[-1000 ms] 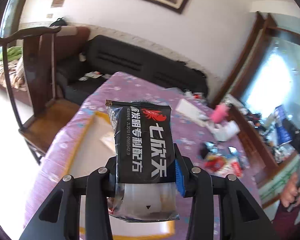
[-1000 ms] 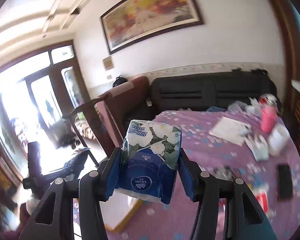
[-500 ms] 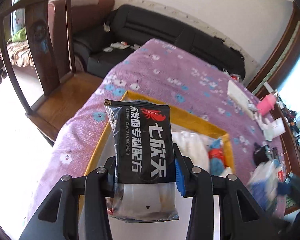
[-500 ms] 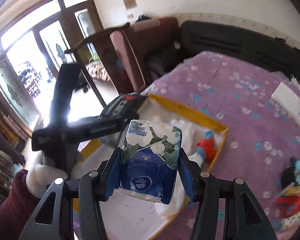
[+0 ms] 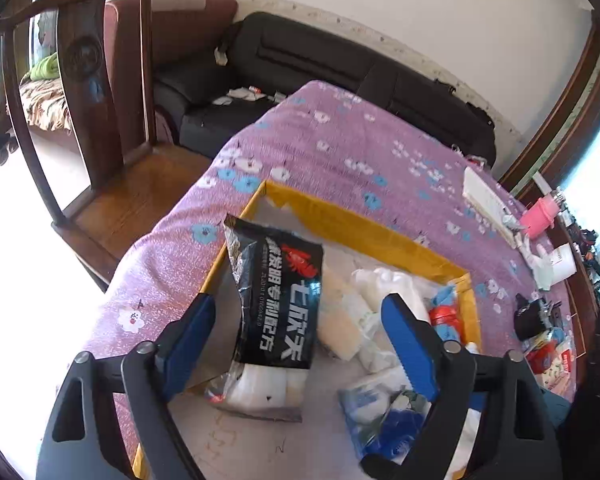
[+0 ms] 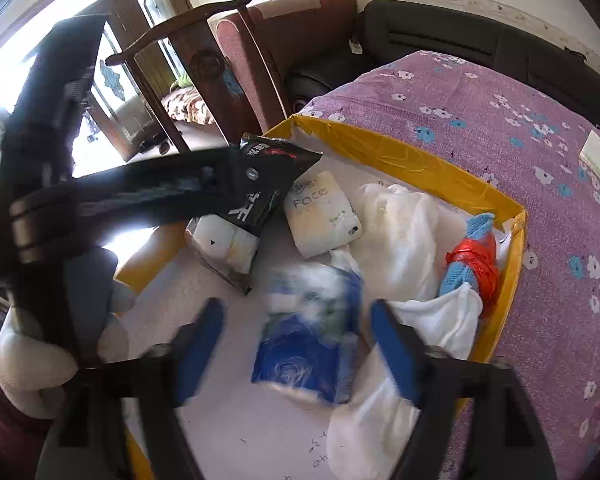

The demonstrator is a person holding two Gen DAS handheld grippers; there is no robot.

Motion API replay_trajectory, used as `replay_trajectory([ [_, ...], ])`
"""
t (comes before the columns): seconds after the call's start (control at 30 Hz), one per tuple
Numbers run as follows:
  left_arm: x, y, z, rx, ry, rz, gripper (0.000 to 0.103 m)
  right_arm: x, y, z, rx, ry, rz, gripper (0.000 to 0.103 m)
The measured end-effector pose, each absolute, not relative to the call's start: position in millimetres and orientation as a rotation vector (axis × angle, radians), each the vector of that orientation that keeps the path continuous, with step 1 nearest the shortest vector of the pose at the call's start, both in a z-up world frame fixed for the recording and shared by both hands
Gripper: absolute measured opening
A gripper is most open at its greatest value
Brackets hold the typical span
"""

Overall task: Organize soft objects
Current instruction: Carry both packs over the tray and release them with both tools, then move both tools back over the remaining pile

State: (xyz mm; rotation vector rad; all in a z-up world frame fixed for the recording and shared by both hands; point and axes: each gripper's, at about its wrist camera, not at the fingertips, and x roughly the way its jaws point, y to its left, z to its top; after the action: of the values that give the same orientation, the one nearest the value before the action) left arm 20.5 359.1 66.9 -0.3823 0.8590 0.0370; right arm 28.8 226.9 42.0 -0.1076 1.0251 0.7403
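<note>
My left gripper [image 5: 300,340] is open above the yellow-rimmed box [image 5: 364,226]. The black packet with white characters [image 5: 278,316] sits free between its blue pads, over the box floor. My right gripper [image 6: 300,344] is open too. The blue flowered tissue pack [image 6: 308,336] is blurred between its fingers, just over the box floor. It also shows in the left wrist view [image 5: 384,416]. In the box [image 6: 400,160] lie a white "Face" pack [image 6: 324,214], white cloths [image 6: 404,232] and a blue towel wrapped in red [image 6: 472,260]. The left gripper's arm crosses the right wrist view over the black packet [image 6: 240,216].
The box rests on a purple flowered cloth [image 5: 340,140]. A wooden chair [image 5: 92,92] and a black sofa [image 5: 340,64] stand behind. A pink cup [image 5: 540,216], papers and small items lie at the table's far right.
Both grippers came down over the box and opened. The black packet and the tissue pack are let go and drop toward the box floor.
</note>
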Motion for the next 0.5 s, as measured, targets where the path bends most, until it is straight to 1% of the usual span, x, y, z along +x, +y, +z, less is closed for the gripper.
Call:
replay_trajectory([
  [0.07,15.6,358.6,72.7,-0.393,0.844,0.03,0.087,28.5,224.0,44.9,-0.095,1.016,0.74,0.087],
  [0.2,0.2,352.2,89.4,-0.404,0.8,-0.011,0.088,20.4,212.2,61.6,-0.084,0.981,0.735,0.087],
  [0.37,-26.5,335.8,115.0,-0.484,0.727,-0.166,0.09,-2.0,180.0,89.5,-0.071,0.906,0.715,0.087],
  [0.5,-64.0,304.1,154.4,-0.419,0.611,-0.212,0.092,-19.9,146.6,107.3,-0.055,0.843,0.684,0.089],
])
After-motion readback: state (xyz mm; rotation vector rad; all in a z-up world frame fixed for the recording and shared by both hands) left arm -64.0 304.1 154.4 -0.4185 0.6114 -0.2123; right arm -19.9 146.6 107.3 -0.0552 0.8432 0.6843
